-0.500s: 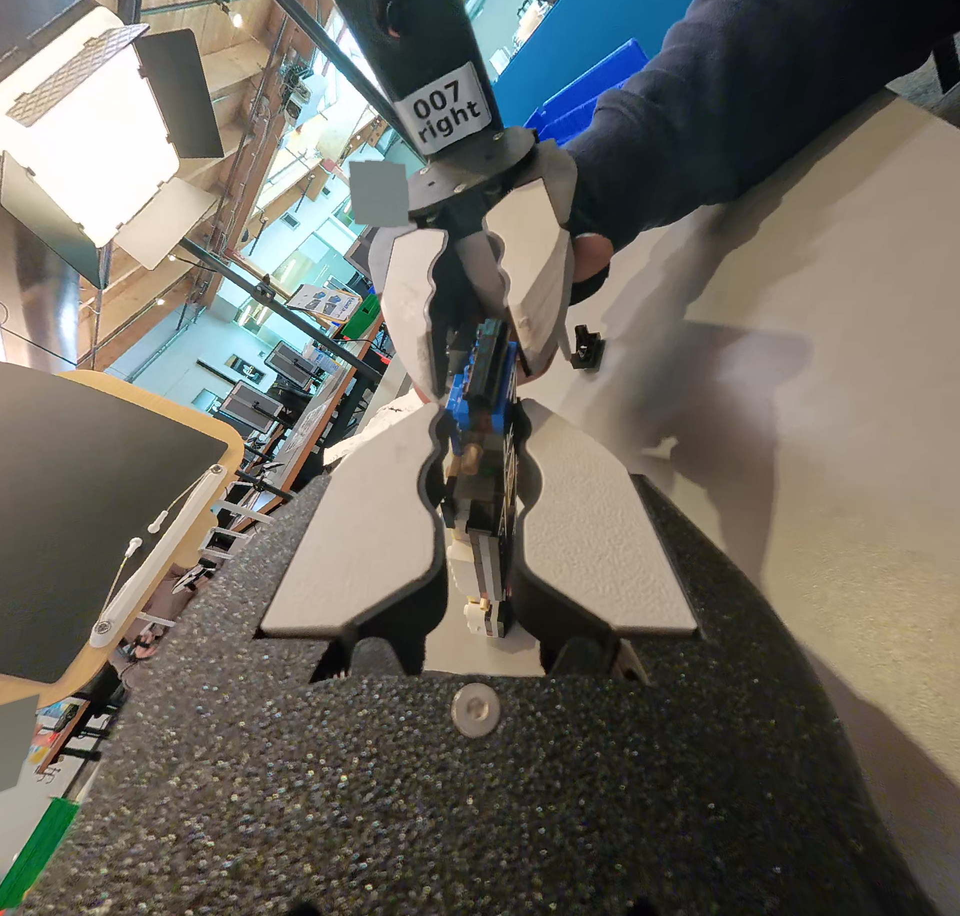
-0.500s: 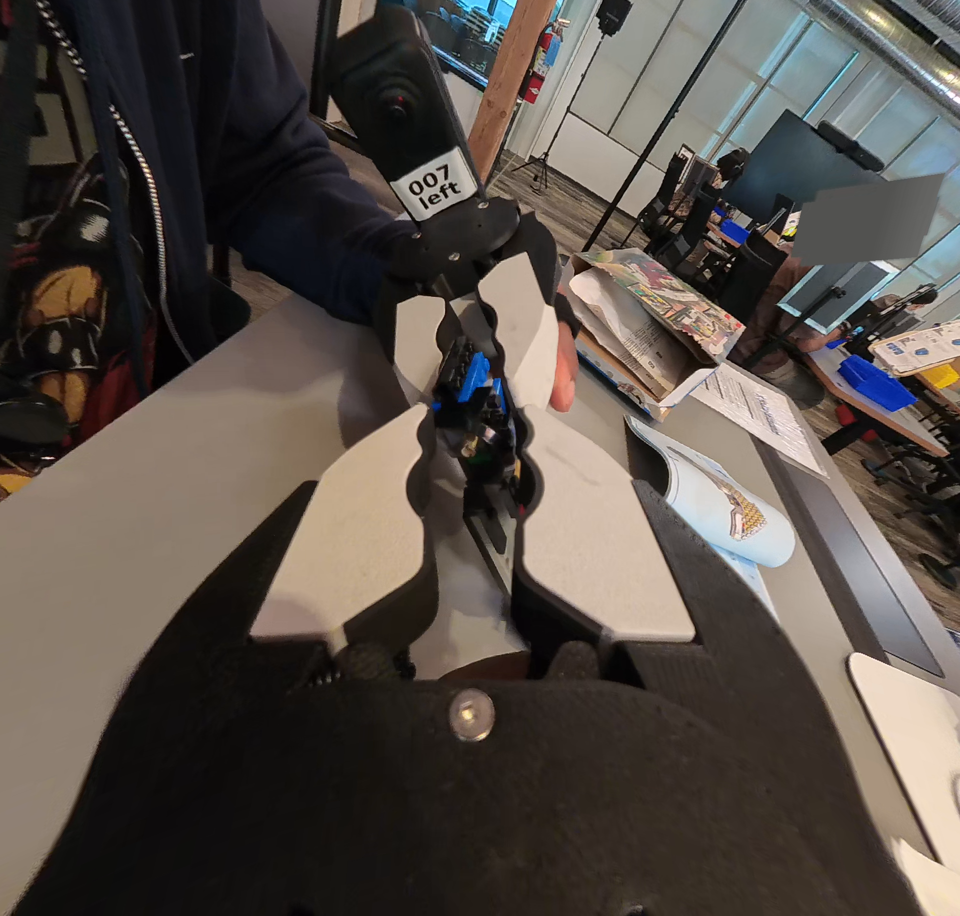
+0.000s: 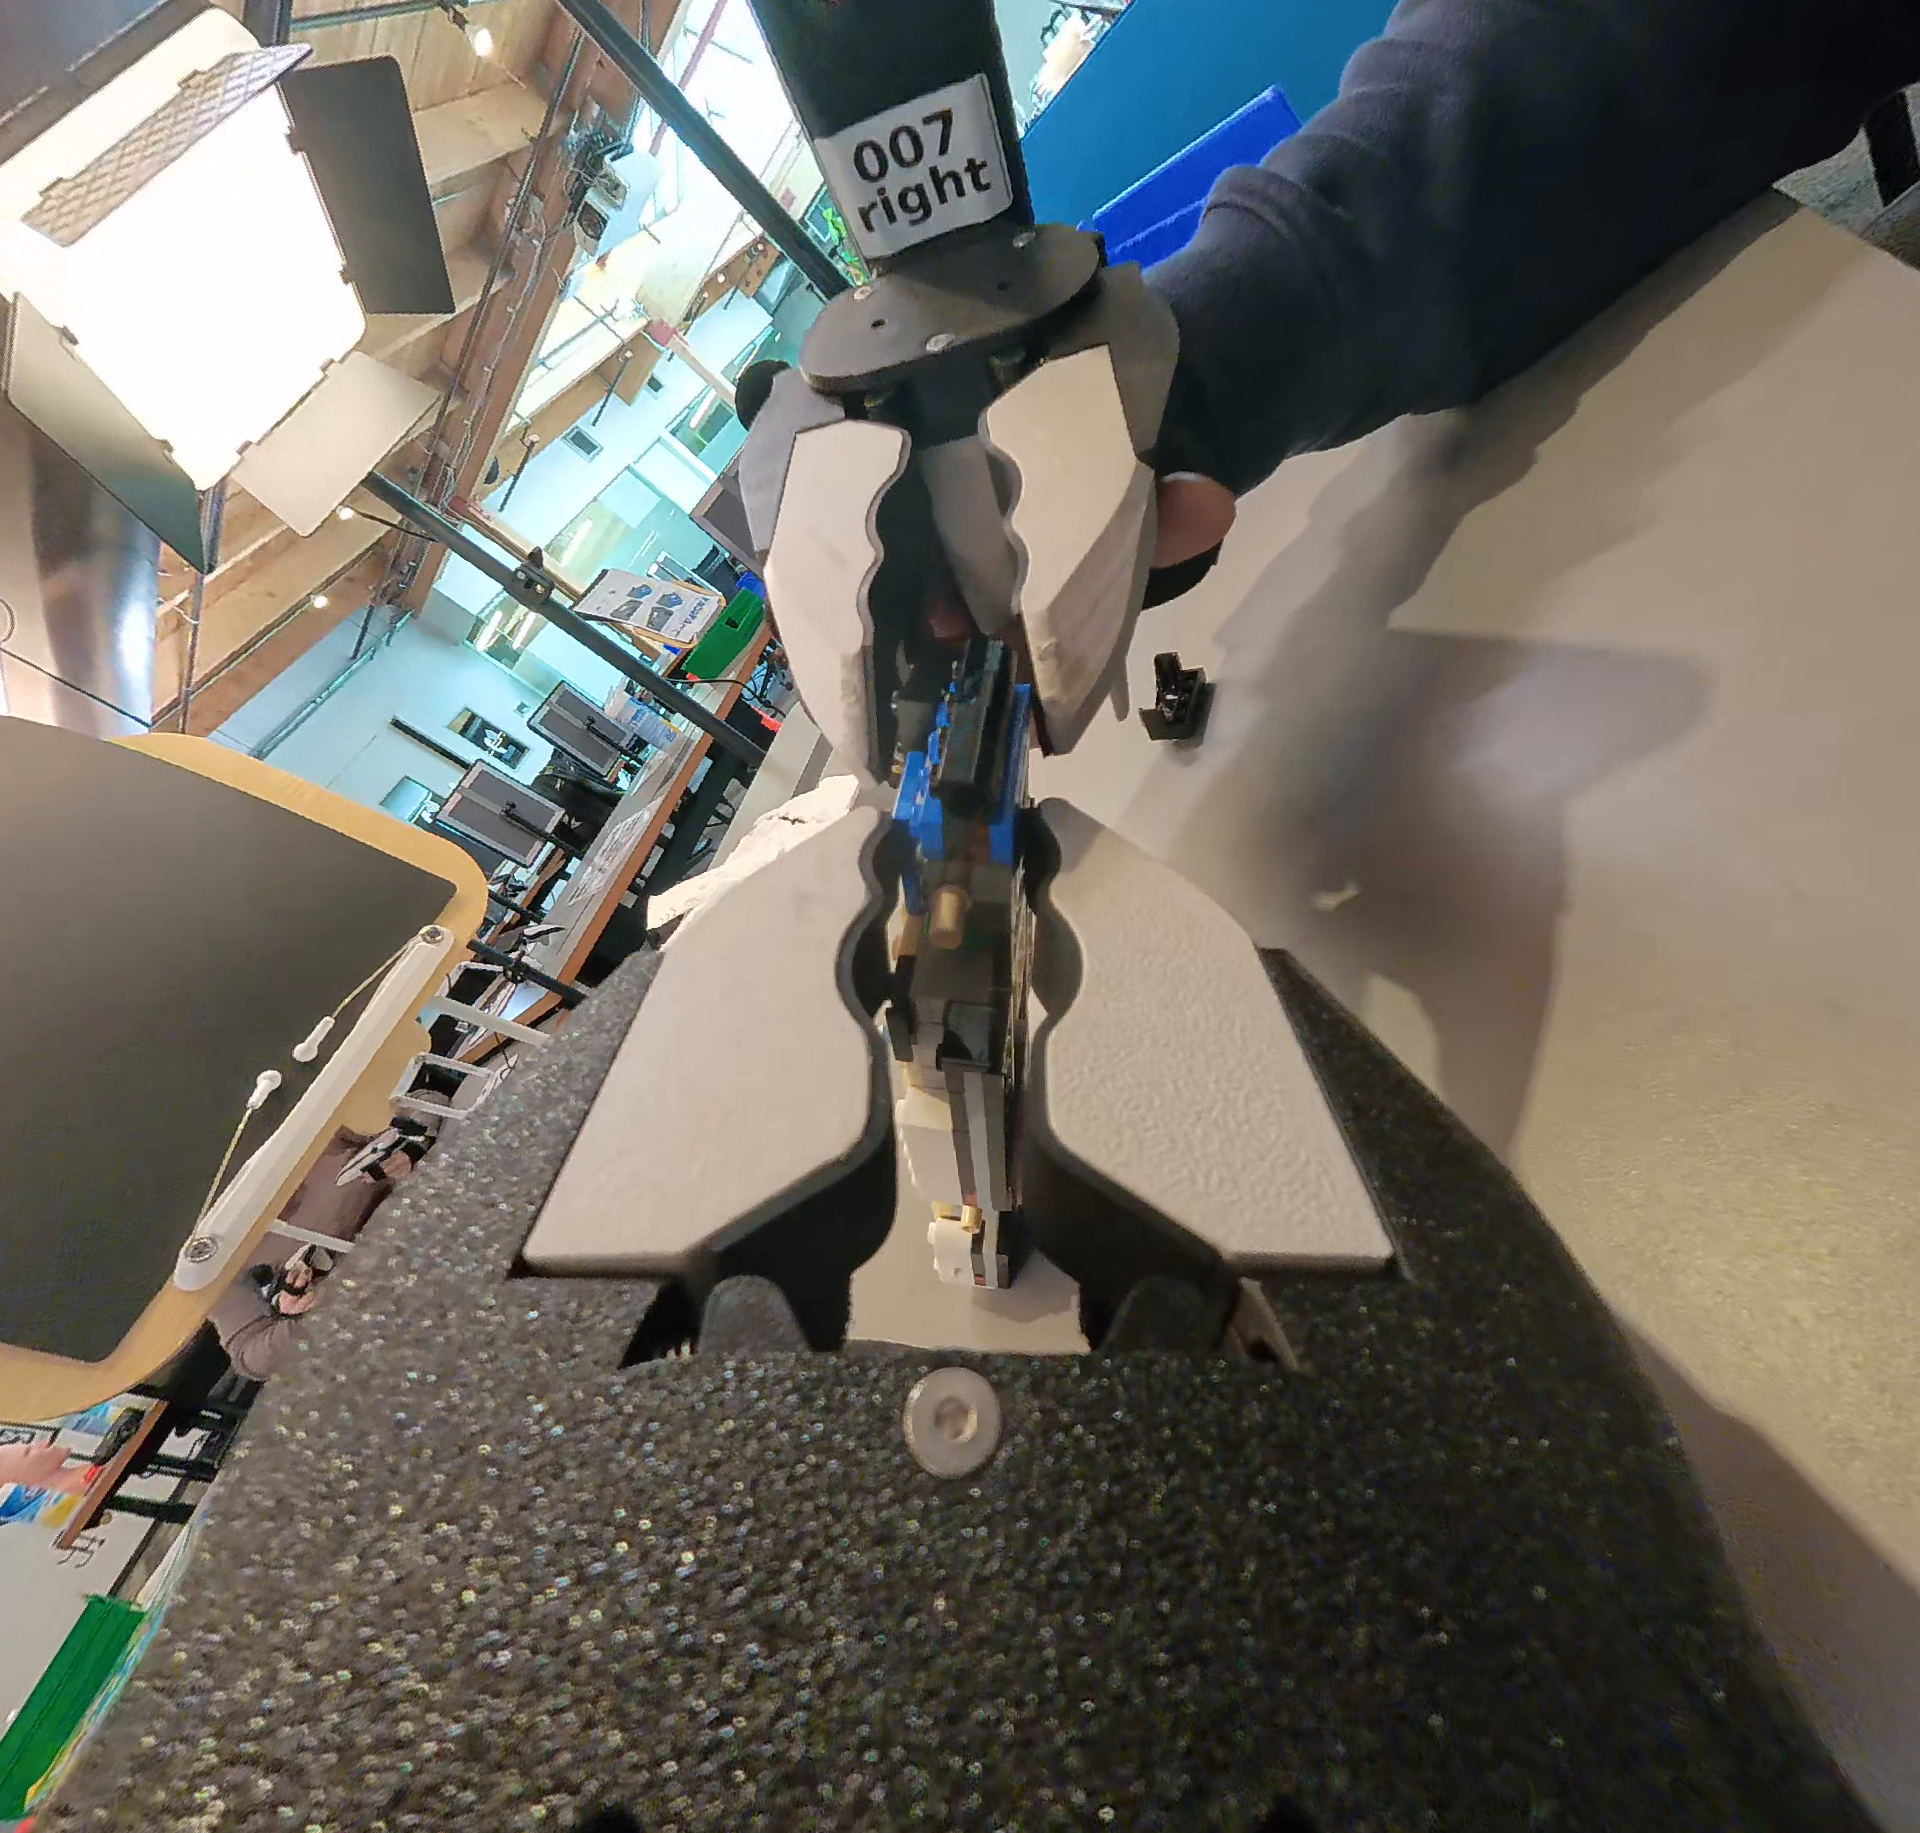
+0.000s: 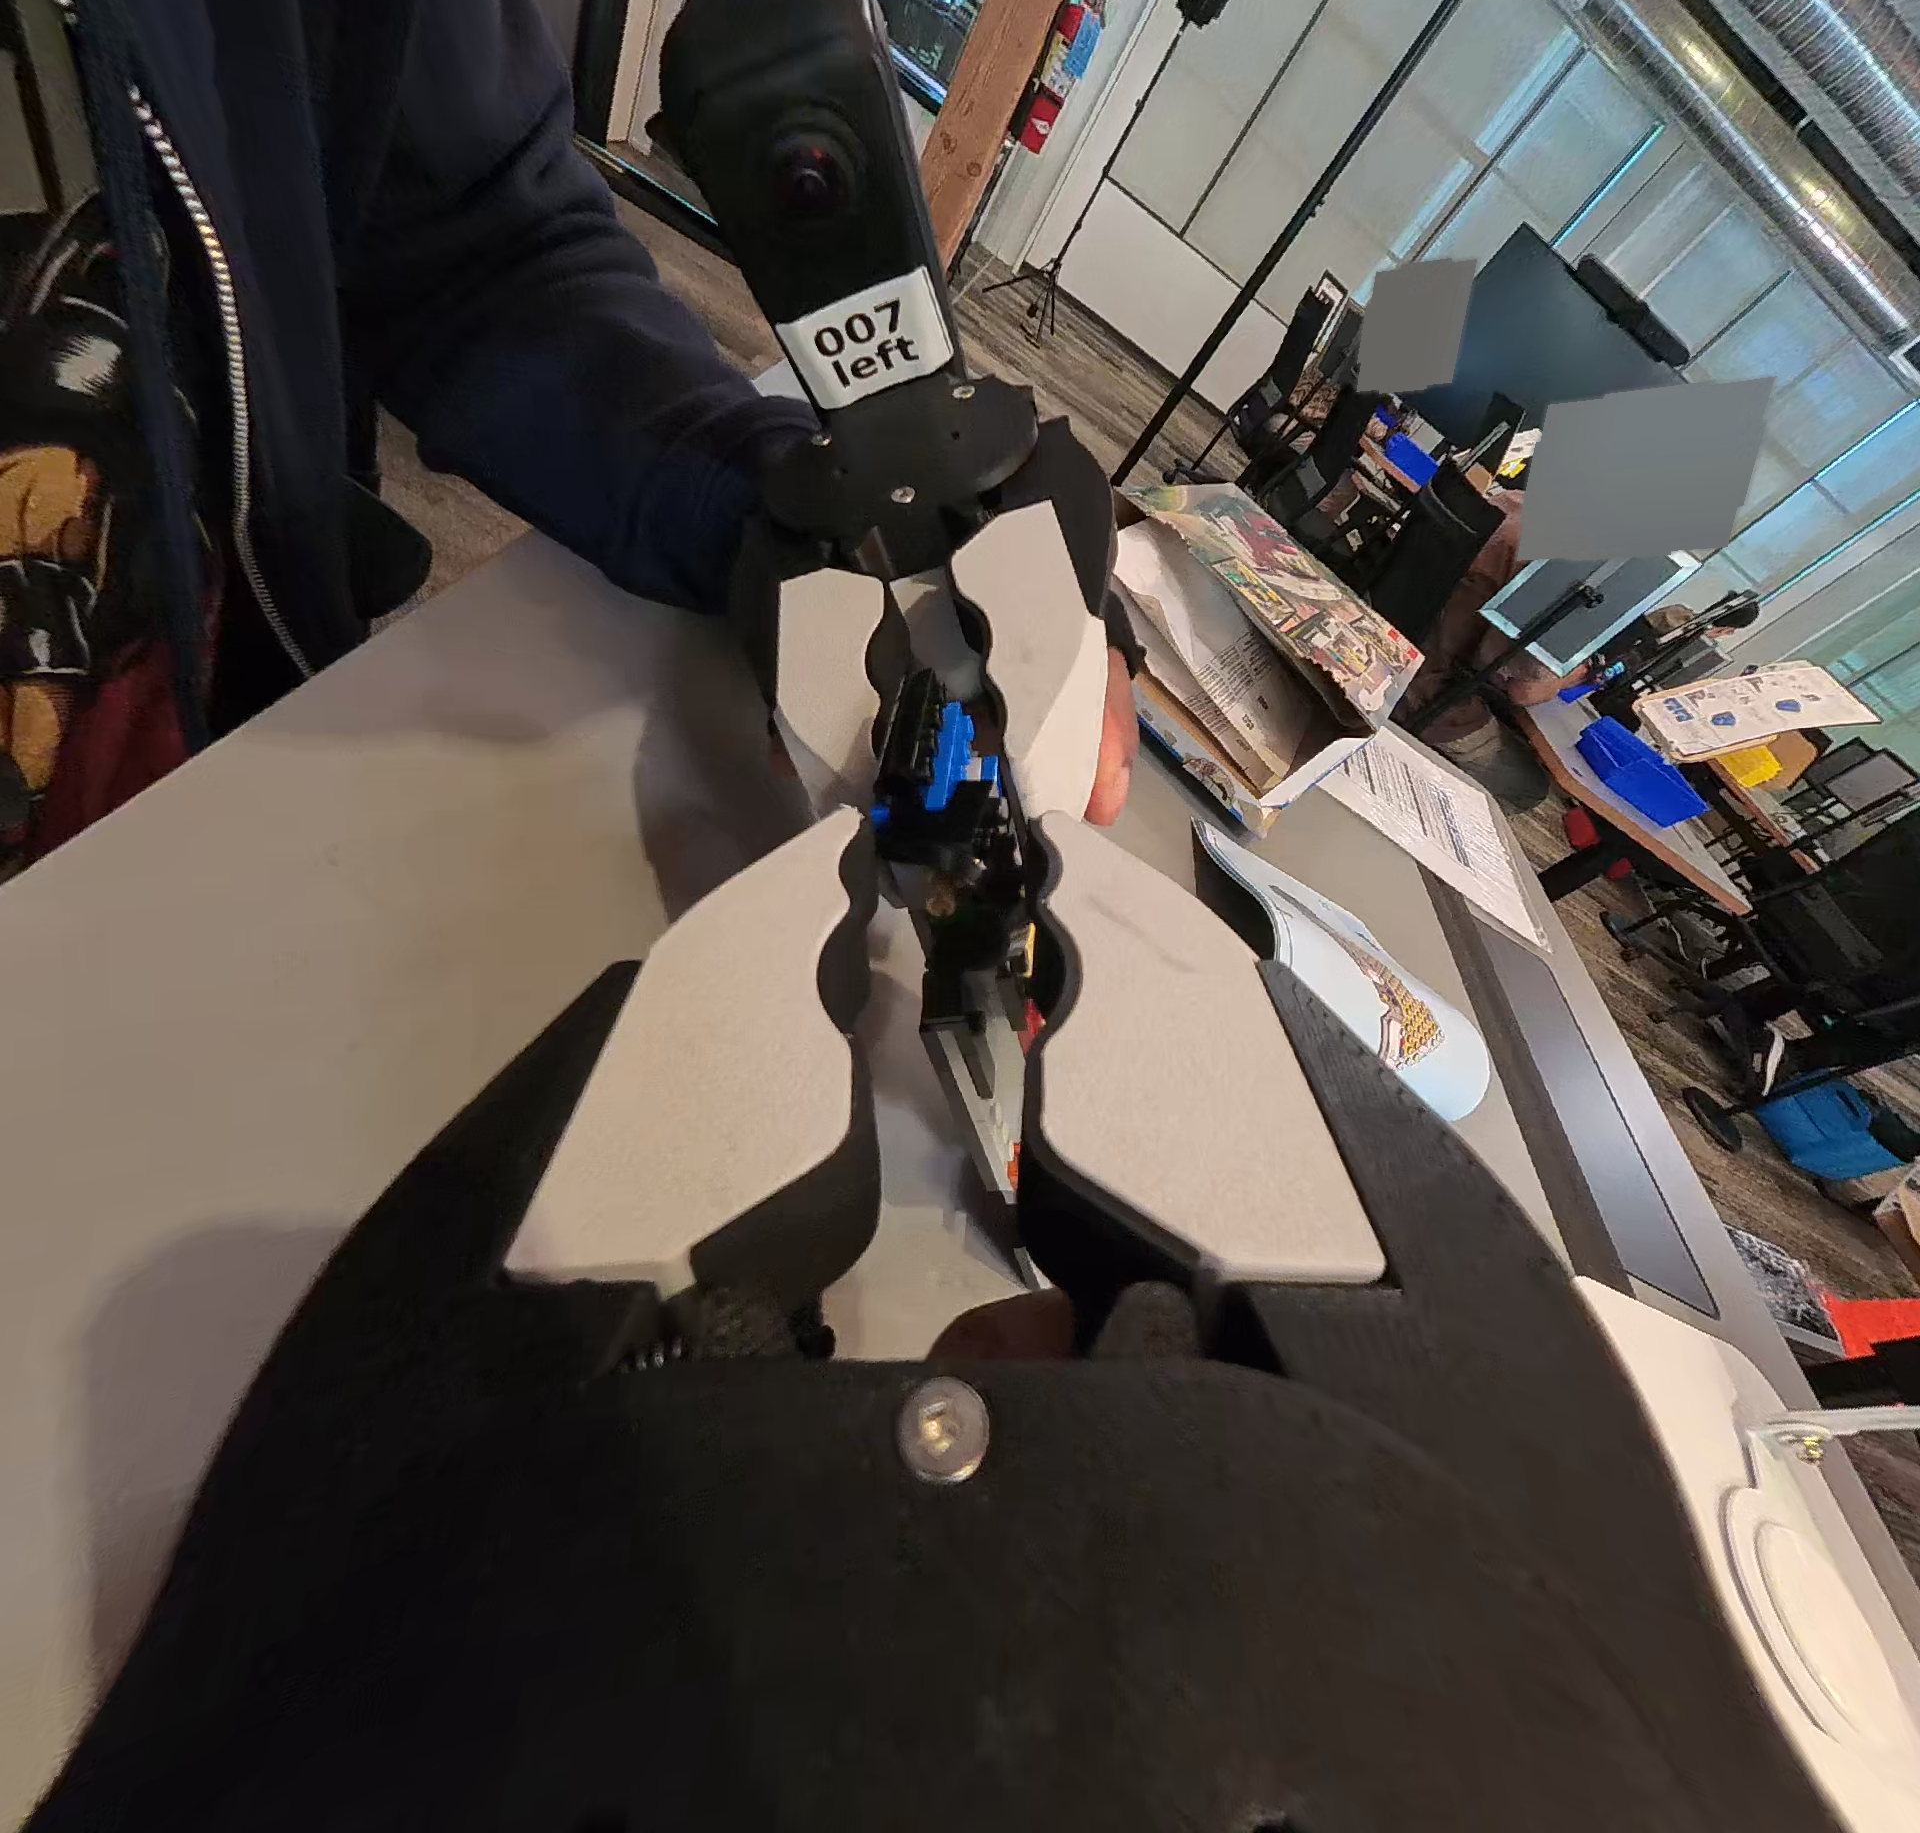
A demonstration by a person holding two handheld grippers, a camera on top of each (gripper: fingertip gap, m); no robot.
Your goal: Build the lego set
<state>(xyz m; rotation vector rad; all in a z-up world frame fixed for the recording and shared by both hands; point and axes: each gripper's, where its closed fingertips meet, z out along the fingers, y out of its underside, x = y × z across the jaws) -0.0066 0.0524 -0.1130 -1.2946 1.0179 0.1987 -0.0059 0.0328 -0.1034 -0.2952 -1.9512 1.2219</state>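
A toy brick model (image 3: 956,952) of blue, black, grey and white bricks hangs in the air between both grippers, above the grey table (image 3: 1558,848). My left gripper (image 3: 961,827) is shut on its near end, with both pads against its sides. My right gripper (image 3: 956,734) faces it tip to tip and is shut on the far, blue and black end. In the right wrist view the model (image 4: 956,848) runs back between my right gripper's (image 4: 951,827) pads, and the left gripper (image 4: 935,744) clamps the other end. A hand in a dark sleeve (image 4: 520,329) holds each gripper.
A small black piece (image 3: 1174,692) lies on the table beside the right gripper. An open printed cardboard box (image 4: 1247,661), an open booklet (image 4: 1351,983) and a paper sheet (image 4: 1434,817) lie to the right. A white object (image 4: 1766,1575) sits at the lower right. Only a small space, under 4 cm, lies between the two pairs of fingers.
Almost nothing has moved; both grippers stay clamped on the brick model, tip to tip, in the same place.
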